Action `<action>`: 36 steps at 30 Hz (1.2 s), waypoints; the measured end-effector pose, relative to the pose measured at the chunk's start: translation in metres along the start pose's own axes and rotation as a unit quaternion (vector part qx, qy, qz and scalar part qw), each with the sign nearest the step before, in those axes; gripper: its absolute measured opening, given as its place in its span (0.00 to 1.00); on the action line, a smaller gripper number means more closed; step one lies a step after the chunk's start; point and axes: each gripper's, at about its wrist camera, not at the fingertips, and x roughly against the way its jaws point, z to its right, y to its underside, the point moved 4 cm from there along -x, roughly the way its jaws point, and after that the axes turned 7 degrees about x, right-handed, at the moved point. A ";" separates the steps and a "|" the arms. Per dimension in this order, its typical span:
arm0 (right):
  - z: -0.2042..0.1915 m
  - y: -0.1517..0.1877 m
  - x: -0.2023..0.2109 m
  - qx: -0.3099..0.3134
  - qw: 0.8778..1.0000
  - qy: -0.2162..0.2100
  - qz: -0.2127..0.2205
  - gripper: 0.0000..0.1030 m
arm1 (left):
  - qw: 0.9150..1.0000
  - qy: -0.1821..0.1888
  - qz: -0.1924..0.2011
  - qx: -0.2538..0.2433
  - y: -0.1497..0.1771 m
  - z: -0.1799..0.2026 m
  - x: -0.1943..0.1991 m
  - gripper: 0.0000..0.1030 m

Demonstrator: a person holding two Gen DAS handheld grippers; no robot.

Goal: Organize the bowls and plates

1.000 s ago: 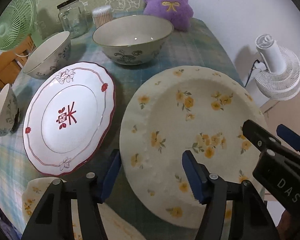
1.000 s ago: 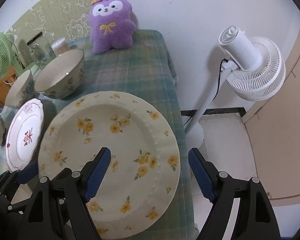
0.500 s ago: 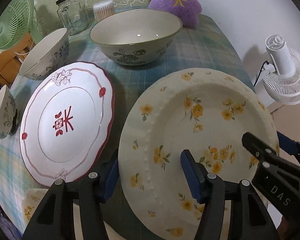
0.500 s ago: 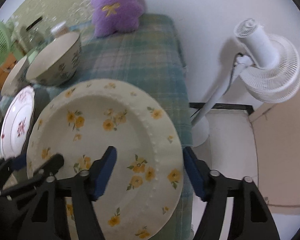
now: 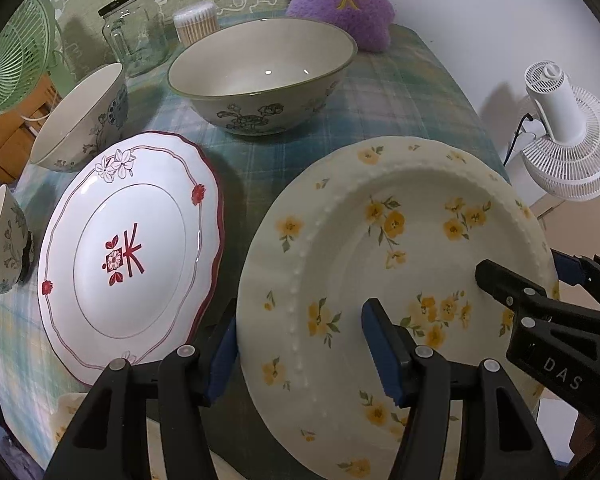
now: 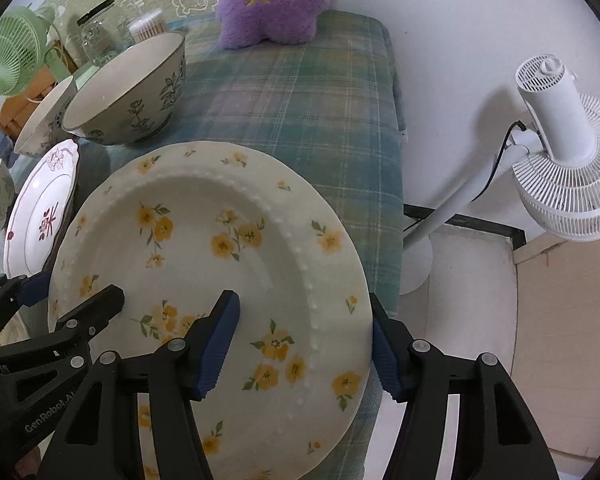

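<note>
On a plaid-covered tabletop (image 6: 320, 120), a yellow-flowered plate (image 5: 400, 240) sits at the right edge beside a red-trimmed plate (image 5: 128, 256). The left claw (image 5: 300, 344) straddles its left rim, jaws spread; the right claw (image 6: 304, 340) is closing around its right rim.

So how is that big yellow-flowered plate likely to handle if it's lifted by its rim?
The yellow-flowered plate looks like glazed ceramic: probably rigid, fairly heavy, breakable. Its glossy rim may slip between the right gripper pads, whose jaws are closing over the edge. It overhangs the table edge, so it may tip.
</note>
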 end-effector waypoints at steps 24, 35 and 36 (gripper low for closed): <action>0.002 0.037 0.016 -0.078 0.997 0.006 -0.023 0.49 | 0.999 0.014 -0.022 -0.031 0.013 -0.003 0.005 0.51; 0.003 0.034 0.021 -0.088 0.996 0.010 -0.025 0.47 | 0.999 0.027 -0.038 -0.022 0.011 -0.010 0.008 0.49; 0.003 0.034 0.022 -0.089 0.996 0.010 -0.025 0.47 | 0.999 0.027 -0.038 -0.022 0.010 -0.010 0.009 0.49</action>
